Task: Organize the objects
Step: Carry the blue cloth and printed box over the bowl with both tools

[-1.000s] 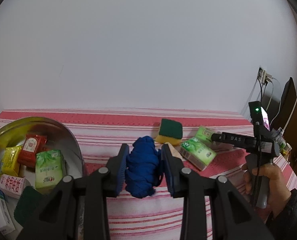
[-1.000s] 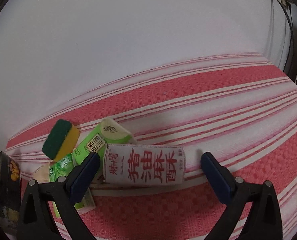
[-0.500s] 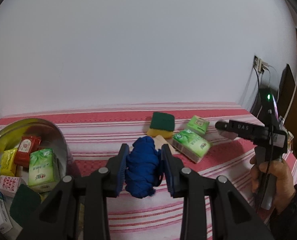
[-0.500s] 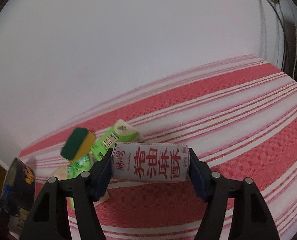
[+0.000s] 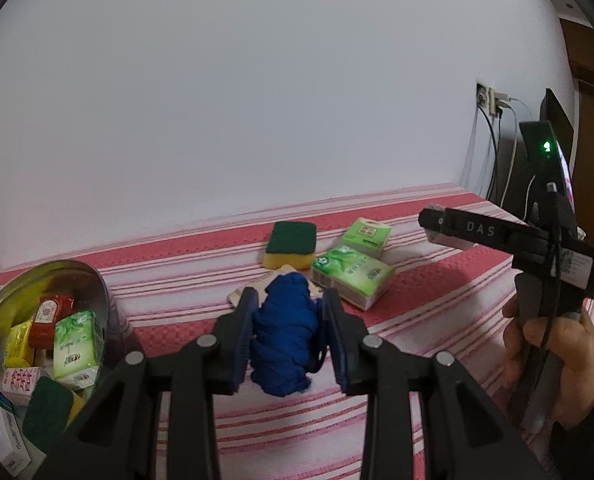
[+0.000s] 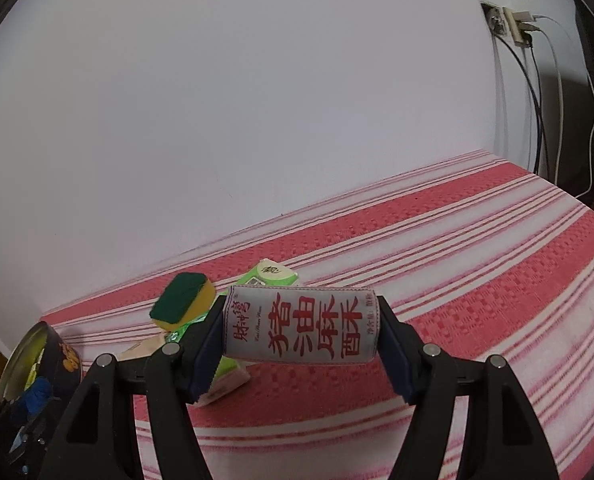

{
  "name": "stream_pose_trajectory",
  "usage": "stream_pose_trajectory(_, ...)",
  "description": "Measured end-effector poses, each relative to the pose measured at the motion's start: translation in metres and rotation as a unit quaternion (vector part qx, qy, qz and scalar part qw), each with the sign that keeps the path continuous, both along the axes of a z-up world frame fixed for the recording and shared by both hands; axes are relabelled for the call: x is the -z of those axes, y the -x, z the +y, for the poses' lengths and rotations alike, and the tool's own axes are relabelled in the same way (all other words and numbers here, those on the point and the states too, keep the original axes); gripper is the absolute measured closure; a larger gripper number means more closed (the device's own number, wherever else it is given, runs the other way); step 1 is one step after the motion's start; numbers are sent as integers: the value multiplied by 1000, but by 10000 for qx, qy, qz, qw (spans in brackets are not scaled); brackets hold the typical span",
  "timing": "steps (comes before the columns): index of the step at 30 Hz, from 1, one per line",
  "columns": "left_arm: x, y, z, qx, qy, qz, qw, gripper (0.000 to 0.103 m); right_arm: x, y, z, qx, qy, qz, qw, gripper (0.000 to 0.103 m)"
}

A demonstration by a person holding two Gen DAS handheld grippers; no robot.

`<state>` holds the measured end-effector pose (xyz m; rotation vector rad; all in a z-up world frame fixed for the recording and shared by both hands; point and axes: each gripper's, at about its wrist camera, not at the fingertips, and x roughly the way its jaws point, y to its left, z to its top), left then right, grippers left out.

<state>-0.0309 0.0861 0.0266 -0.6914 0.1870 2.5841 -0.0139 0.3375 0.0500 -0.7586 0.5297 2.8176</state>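
On the bed cover: I saw a red-and-white striped woven cloth (image 5: pixel 417 304) running back to a plain white wall, with loose items near its middle.
Left gripper (image 5: pixel 289 340): I had its jaws pressed tight on a bundle of blue knotted yarn (image 5: pixel 285 344), lifted clear of the cloth, which I judged was so it could travel to the tin.
Right gripper (image 6: pixel 301 344): its jaws had just closed in from wide onto a white soft packet printed with red Chinese characters (image 6: pixel 301 330), pinching it at both short ends, held level and off the cloth.
Person's hand (image 5: pixel 553 356): it wrapped the right tool's handle at the right edge of the left view.
Round metal tin (image 5: pixel 97 284): it sat at the far left and held small packets, a green box and a sponge, so I took it for the collecting place.
Left on the cloth: a green-topped yellow sponge (image 5: pixel 291 244), two green tissue packs (image 5: pixel 353 276) just beside it, and a pale flat packet (image 5: pixel 253 290) partly hidden behind the yarn.
Progress: I judged the tidying partway done, both held items bound for the tin.
Risk: I thought the soft packet might bow or slip from an end-on grip.
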Motion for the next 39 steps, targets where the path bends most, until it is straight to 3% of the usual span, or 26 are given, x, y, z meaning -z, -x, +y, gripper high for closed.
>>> stream_pose_trajectory(7,-2,-5,-8,53,-208,-112,9997,71,-5,-16,4,-12,17,64,10000,32)
stream_pose_trajectory(12,-11,-18,-20,-87,-276,57,9996,71,-12,-26,-15,-51,-137,236,9996,32)
stream_pose_trajectory(18,-27,-27,-53,-387,-579,106,9975,71,-23,-38,-46,-345,-220,461,9981,32)
stream_pose_trajectory(25,-44,-36,-99,-967,-541,469,9927,71,-40,-38,-91,-912,-237,665,9933,32)
stream_pose_trajectory(31,-52,-38,-150,-1473,-621,611,9852,71,-58,-37,-142,-1502,-429,879,9838,32)
stream_pose_trajectory(39,-54,-36,-222,-2382,-652,755,9661,71,-78,-14,-213,-2152,-650,1131,9678,32)
